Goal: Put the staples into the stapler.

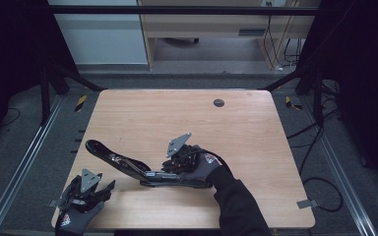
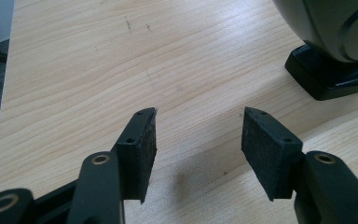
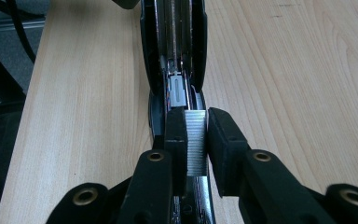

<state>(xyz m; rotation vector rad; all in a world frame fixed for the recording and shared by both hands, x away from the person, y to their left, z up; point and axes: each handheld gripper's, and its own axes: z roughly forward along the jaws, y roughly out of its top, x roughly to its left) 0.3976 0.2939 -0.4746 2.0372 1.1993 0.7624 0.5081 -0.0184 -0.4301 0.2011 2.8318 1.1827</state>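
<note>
1. Staples: a silvery strip of staples (image 3: 196, 142) sits pinched between the two black pads of the right tool (image 3: 196, 144), held upright over the open stapler (image 3: 175, 56).
2. Seen from the right gripper view, the strip stands just at the near end of the stapler's magazine channel, where a small grey pusher (image 3: 177, 91) shows inside the rails.
3. From the high view, the black stapler (image 1: 128, 164) lies near the front middle of the wooden bench (image 1: 187, 123), its top arm swung open and stretched away to the left and back, its base toward the right.
4. The right tool (image 1: 173, 167) is at the stapler's base end, held in a gloved hand (image 1: 204, 167) whose dark sleeve comes in from the bottom edge; a grey three-cornered plate (image 1: 178, 144) sits on top of it.
5. The left tool (image 1: 106, 189) rests near the front left corner of the bench, apart from the stapler, in the other gloved hand (image 1: 74, 214).
6. In the left gripper view, the left tool (image 2: 198, 140) has its jaws spread apart with nothing between them but bare wood grain.
7. The end of the stapler's black base (image 2: 328, 74) shows at the upper right of that view, well clear of the pads.
8. A small dark round cap (image 1: 218, 103) sits near the far edge of the bench.
</note>
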